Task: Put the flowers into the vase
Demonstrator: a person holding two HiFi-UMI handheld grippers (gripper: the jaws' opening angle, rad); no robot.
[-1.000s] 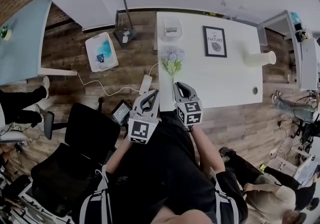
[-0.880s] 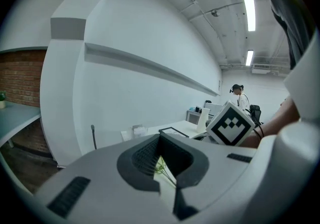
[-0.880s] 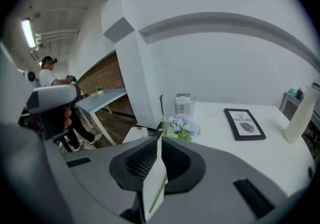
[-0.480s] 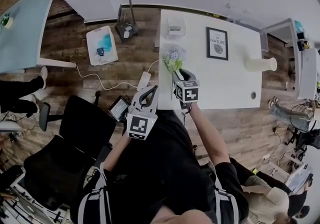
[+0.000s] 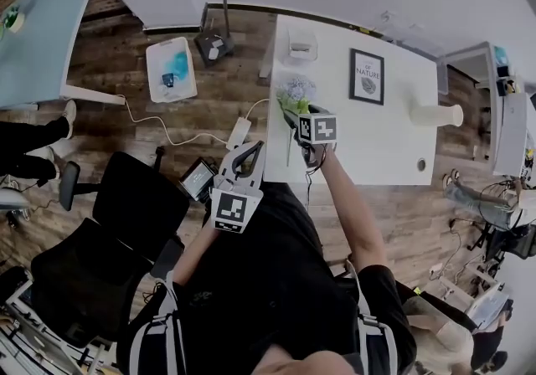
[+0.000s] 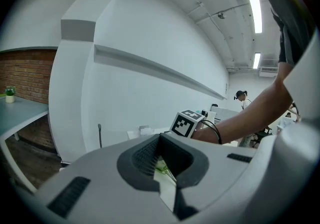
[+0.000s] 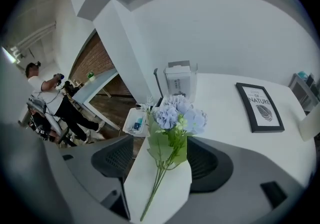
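Note:
A bunch of pale blue flowers point(image 5: 295, 90) with green leaves and long stems lies flat on the white table point(image 5: 394, 156), near its left edge. In the right gripper view the flowers point(image 7: 176, 117) lie between the two dark pads point(image 7: 117, 155), and neither pad touches them. My right gripper point(image 5: 298, 118) point(image 7: 162, 160) is open, tilted down over the stems, and its jaws have just been opening. The white vase point(image 5: 435, 115) lies on its side far to the right. My left gripper point(image 5: 243, 157) point(image 6: 160, 140) hangs off the table's front edge, tips together, holding nothing.
A framed print point(image 5: 368, 76) and a clear box point(image 5: 301, 45) stand at the back of the table. Left of the table, on the wooden floor, are a white bin point(image 5: 170, 69), a cable point(image 5: 159, 126) and a black office chair point(image 5: 126, 231).
My right gripper has moved forward over the table and sunk toward the flowers, and its jaws went from shut to wide apart. The left gripper has hardly moved.

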